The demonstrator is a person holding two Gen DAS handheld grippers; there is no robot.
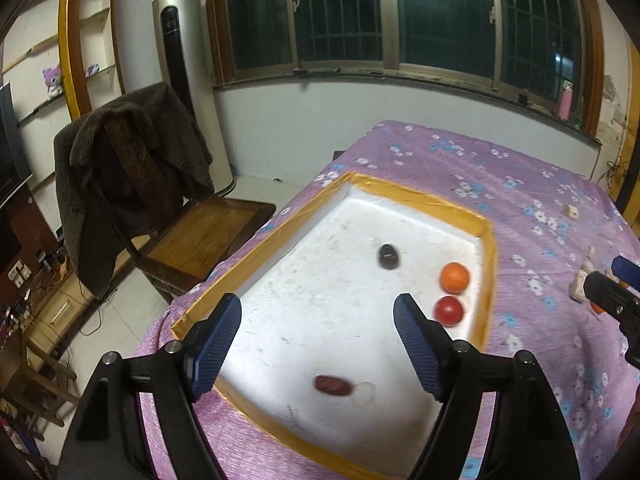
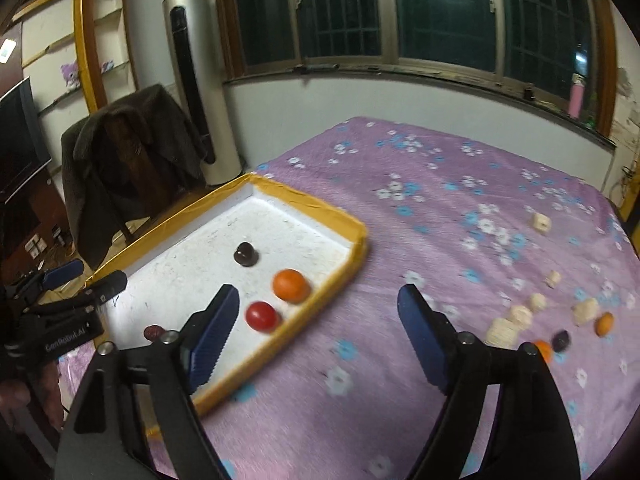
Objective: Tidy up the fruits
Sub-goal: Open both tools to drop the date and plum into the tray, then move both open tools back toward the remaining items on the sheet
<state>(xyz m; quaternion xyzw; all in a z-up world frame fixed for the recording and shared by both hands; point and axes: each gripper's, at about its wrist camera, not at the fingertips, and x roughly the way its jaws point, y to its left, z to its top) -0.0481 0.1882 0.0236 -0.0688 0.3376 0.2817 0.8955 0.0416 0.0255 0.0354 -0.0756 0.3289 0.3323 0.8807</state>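
A white tray with a yellow taped rim (image 1: 486,280) (image 2: 320,204) lies on the purple flowered cloth. In it lie an orange fruit (image 1: 454,277) (image 2: 291,285), a red tomato (image 1: 449,310) (image 2: 261,316), a dark plum (image 1: 389,256) (image 2: 245,254) and a reddish-brown date (image 1: 330,385) (image 2: 152,332). My left gripper (image 1: 318,344) is open and empty above the tray's near part. My right gripper (image 2: 318,336) is open and empty over the cloth at the tray's right rim. More fruits lie on the cloth at right: an orange one (image 2: 604,323), another orange one (image 2: 543,350) and a dark one (image 2: 561,340).
Several pale wooden blocks (image 2: 520,316) are scattered on the cloth at right. A wooden chair with a dark coat (image 1: 132,172) stands left of the table, by a tower fan (image 1: 188,80). The table's left edge runs close by the tray.
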